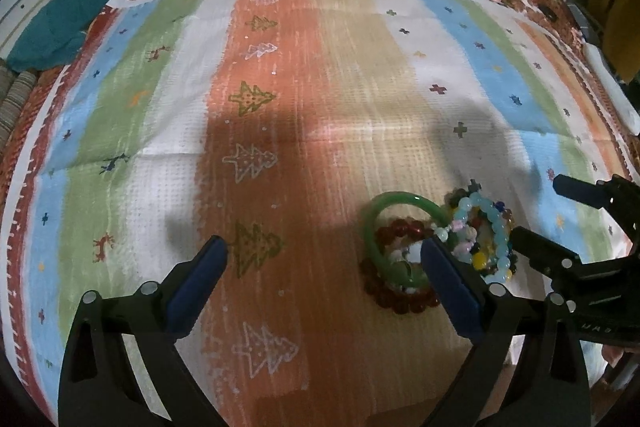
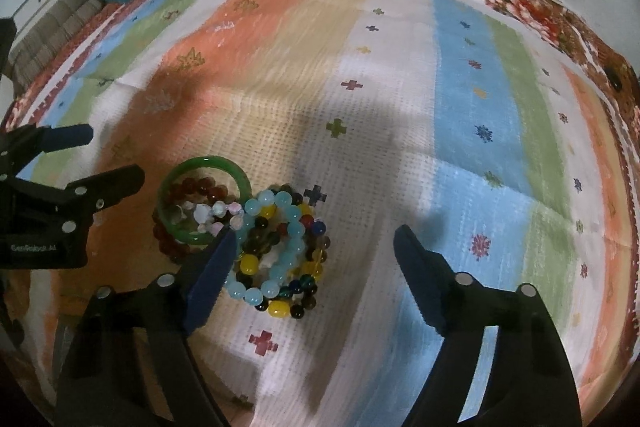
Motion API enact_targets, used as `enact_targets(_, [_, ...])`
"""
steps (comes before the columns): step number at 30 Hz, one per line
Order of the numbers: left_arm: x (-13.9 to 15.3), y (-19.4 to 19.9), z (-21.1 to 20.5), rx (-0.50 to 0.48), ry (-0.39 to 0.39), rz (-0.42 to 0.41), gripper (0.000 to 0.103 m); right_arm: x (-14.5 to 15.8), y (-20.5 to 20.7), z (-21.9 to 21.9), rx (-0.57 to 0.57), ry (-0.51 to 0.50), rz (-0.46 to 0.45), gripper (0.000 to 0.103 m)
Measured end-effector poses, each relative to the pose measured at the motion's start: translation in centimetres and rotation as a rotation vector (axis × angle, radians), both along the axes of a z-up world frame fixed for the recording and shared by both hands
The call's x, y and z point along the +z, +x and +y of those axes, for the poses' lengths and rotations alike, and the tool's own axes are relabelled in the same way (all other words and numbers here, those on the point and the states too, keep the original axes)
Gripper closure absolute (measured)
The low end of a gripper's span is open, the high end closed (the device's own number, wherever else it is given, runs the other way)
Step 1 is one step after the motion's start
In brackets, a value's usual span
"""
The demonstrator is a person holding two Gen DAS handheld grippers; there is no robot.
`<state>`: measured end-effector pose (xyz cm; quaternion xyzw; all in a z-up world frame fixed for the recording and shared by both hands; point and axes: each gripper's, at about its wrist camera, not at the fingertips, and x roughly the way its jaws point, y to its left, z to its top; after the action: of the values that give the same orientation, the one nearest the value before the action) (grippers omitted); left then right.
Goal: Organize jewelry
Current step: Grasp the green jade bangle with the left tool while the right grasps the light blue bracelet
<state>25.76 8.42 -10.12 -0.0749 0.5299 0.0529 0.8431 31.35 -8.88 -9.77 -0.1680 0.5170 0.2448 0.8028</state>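
A green bangle (image 2: 204,201) lies on the striped cloth (image 2: 472,99), touching a heap of bead bracelets (image 2: 280,251) beside it. The left gripper (image 1: 324,269) and right gripper (image 2: 316,251) hang near the bangle, jaws wide, holding nothing.

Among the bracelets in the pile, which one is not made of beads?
The green bangle: it is one smooth solid ring. The dark red bracelet, the light blue bracelet and the multicoloured one are all strings of round beads.
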Motion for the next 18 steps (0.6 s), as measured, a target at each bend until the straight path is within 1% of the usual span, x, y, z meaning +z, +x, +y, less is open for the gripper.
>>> enact_targets(1, [-0.1, 0.2, -0.1, -0.002, 0.001, 0.004, 0.01, -0.2, 0.1, 0.1, 0.006, -0.004, 0.004, 0.027])
enact_targets(3, [-0.6, 0.7, -0.3, -0.011, 0.007, 0.019, 0.012, -0.5, 0.2, 0.3, 0.017, -0.013, 0.01, 0.033])
enact_targets(6, [-1.2, 1.2, -0.4, -0.017, 0.006, 0.037, 0.015, -1.0, 0.6, 0.7, 0.032, -0.025, 0.015, 0.039])
enact_targets(8, [-1.6, 1.5, -0.5, -0.018, 0.011, 0.05, 0.016, -1.3, 0.8, 1.0, 0.045, -0.029, 0.022, 0.046])
enact_targets(9, [-1.8, 1.6, -0.5, -0.018, 0.013, 0.055, 0.018, -1.4, 0.8, 1.1, 0.052, -0.029, 0.028, 0.051])
enact_targets(12, [-2.4, 2.0, -0.4, -0.02, 0.016, 0.072, 0.022, -1.8, 0.9, 1.6, 0.074, -0.033, 0.043, 0.061])
enact_targets(14, [-2.9, 2.2, -0.5, -0.026, 0.018, 0.079, 0.024, -2.0, 0.9, 1.9, 0.085, -0.041, 0.041, 0.063])
enact_targets(16, [-3.3, 2.4, -0.5, -0.031, 0.017, 0.087, 0.029, -2.2, 1.0, 2.2, 0.095, -0.048, 0.041, 0.066])
enact_targets(17, [-3.5, 2.5, -0.6, -0.034, 0.017, 0.091, 0.031, -2.2, 1.0, 2.4, 0.101, -0.053, 0.04, 0.069])
enact_targets(18, [-3.7, 2.5, -0.7, -0.039, 0.015, 0.095, 0.036, -2.3, 1.0, 2.5, 0.106, -0.056, 0.041, 0.073])
